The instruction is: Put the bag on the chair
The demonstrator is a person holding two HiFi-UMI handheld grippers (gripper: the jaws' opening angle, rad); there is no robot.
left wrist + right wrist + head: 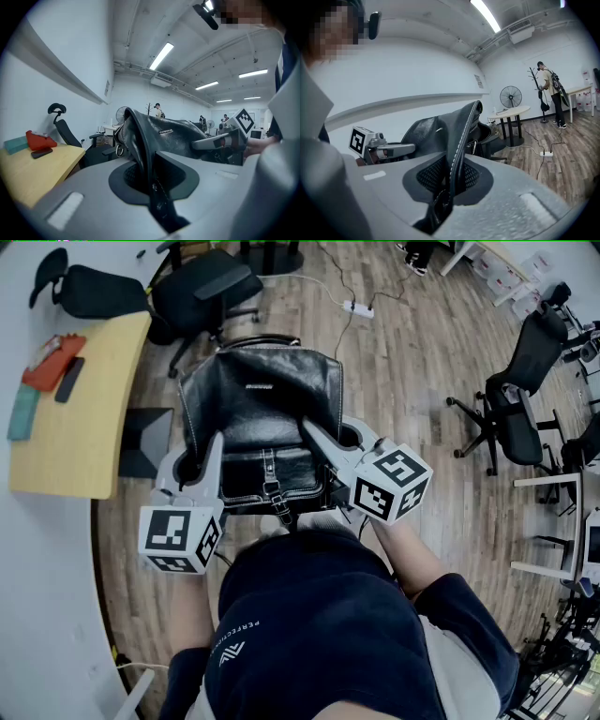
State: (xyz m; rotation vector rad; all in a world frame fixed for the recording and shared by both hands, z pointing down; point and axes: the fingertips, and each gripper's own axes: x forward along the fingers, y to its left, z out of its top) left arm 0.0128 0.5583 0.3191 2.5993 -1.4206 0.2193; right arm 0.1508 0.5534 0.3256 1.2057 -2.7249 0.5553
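A black leather bag (262,413) hangs between my two grippers, just in front of the person's body and above the wood floor. My left gripper (192,470) is shut on the bag's left edge, and the leather fold (140,140) runs down between its jaws (150,183). On the opposite side my right gripper (342,442) is shut on the stitched edge (461,136), which is pinched between its jaws (452,180). A black office chair (202,292) stands beyond the bag, beside the desk.
A curved wooden desk (84,418) at the left carries a red item, a phone and a teal item. A power strip (358,307) and cables lie on the floor ahead. More office chairs (516,399) stand at the right. A person (548,89) stands far off by a fan.
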